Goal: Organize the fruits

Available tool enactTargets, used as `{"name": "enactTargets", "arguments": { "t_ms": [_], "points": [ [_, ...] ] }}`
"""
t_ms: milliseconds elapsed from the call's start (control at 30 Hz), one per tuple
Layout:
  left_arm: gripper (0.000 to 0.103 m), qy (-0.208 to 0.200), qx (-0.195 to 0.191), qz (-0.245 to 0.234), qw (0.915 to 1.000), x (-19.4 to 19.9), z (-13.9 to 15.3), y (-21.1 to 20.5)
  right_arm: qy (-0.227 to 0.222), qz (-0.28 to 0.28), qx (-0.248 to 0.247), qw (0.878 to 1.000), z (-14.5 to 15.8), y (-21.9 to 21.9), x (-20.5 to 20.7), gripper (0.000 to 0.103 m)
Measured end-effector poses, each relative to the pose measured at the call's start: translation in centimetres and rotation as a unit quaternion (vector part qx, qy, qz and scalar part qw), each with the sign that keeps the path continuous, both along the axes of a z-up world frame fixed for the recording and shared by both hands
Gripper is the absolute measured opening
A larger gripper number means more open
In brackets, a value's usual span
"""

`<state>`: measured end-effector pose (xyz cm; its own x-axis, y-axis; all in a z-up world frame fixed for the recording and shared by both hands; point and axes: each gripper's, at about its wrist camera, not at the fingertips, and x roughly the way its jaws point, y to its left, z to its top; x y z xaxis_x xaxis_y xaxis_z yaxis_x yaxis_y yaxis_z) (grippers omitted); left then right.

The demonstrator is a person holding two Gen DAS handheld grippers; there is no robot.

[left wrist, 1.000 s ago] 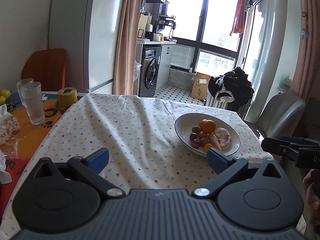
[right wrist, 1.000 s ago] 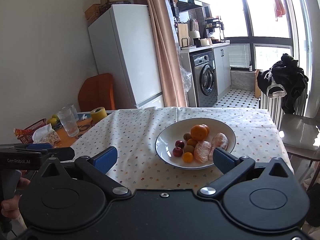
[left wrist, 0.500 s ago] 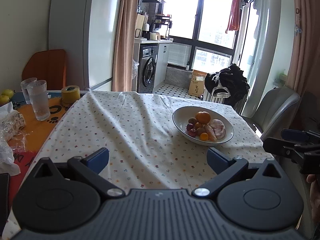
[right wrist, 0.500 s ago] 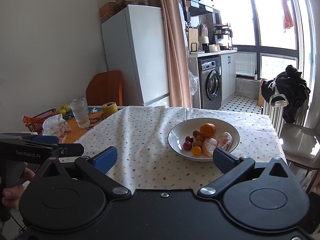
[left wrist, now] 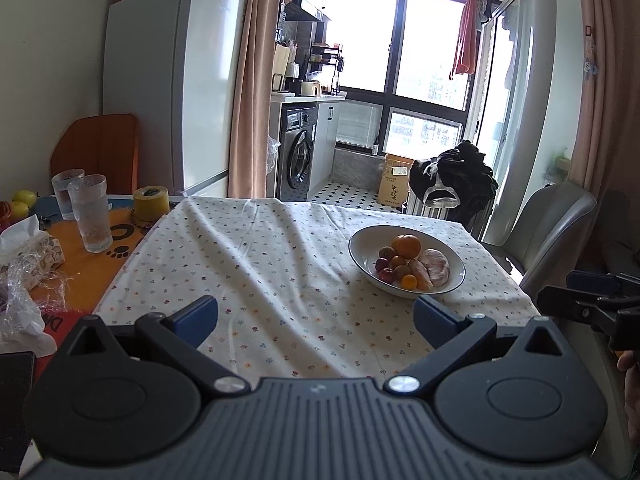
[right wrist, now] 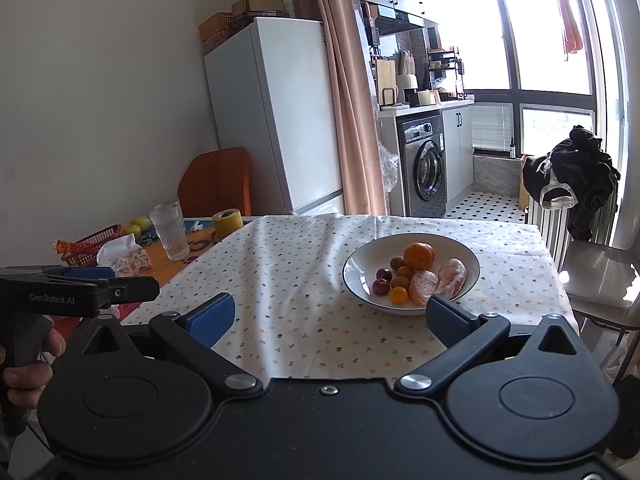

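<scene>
A white bowl sits on the flowered tablecloth, right of the table's middle. It holds a whole orange, two peeled citrus pieces, small red fruits, brown kiwis and a tiny orange fruit. My left gripper is open and empty, held back from the table's near edge. My right gripper is also open and empty, just short of the bowl. Each gripper shows at the edge of the other's view, held by a hand.
On the table's left stand two glasses, a yellow tape roll, a tissue pack, crinkled plastic and yellow fruits by a red basket. A grey chair stands right of the table. Fridge and washing machine lie beyond.
Both grippers have drawn back and risen from the table, so the bowl looks smaller and farther. Both stay open and empty.
</scene>
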<state>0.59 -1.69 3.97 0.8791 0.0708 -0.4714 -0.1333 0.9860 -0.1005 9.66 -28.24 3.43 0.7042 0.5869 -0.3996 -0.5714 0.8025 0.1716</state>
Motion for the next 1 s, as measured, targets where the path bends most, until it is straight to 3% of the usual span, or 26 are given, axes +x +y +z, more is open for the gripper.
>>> {"name": "enactTargets", "arguments": {
  "t_ms": [1000],
  "points": [
    [0.103, 0.006, 0.007, -0.018, 0.9998, -0.28, -0.22, -0.81, 0.007, 0.008, -0.007, 1.000, -0.16, -0.02, -0.34, 0.103]
  ]
}}
